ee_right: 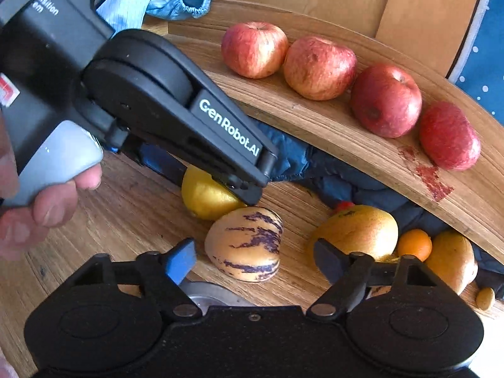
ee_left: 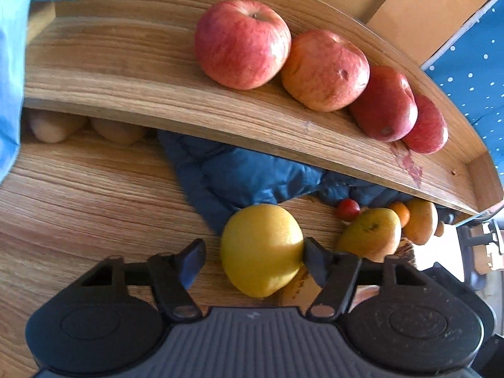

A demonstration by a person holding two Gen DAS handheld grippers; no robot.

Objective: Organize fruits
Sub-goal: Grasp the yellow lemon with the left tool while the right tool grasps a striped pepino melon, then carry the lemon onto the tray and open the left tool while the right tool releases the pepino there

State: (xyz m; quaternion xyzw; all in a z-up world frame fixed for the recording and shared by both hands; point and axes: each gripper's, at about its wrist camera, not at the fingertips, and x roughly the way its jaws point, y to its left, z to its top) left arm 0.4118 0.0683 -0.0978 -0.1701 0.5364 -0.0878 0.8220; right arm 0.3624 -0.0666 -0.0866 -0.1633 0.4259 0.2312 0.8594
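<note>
A: How far has the sorting got?

B: Four apples [ee_right: 318, 67] sit in a row on the shelf [ee_right: 330, 126], each touching or just beside the next. That group looks done. The rest lies below the shelf, on the counter [ee_right: 126, 208].

A: What is left down there?

B: One lemon [ee_left: 261, 249], one striped melon [ee_right: 247, 244], two mangoes [ee_right: 359, 230] and one orange [ee_right: 414, 244] between them. A small red fruit [ee_left: 347, 209] shows under the shelf edge, and a small yellow one [ee_right: 485, 297] lies beyond the far mango. In the left view two pale fruits [ee_left: 56, 127] rest far under the shelf; what they are cannot be told.

A: And the tools?

B: The left tool [ee_left: 252, 255] is spread wide around the lemon. One finger touches its side and the other stands clear, so it is not gripped yet. The right tool [ee_right: 253, 260] is also wide and empty, with the striped melon lying between its fingers, touching neither.

A: So mostly undone?

B: By this look, yes. One kind is placed and the others wait. The lemon seems next.
</note>
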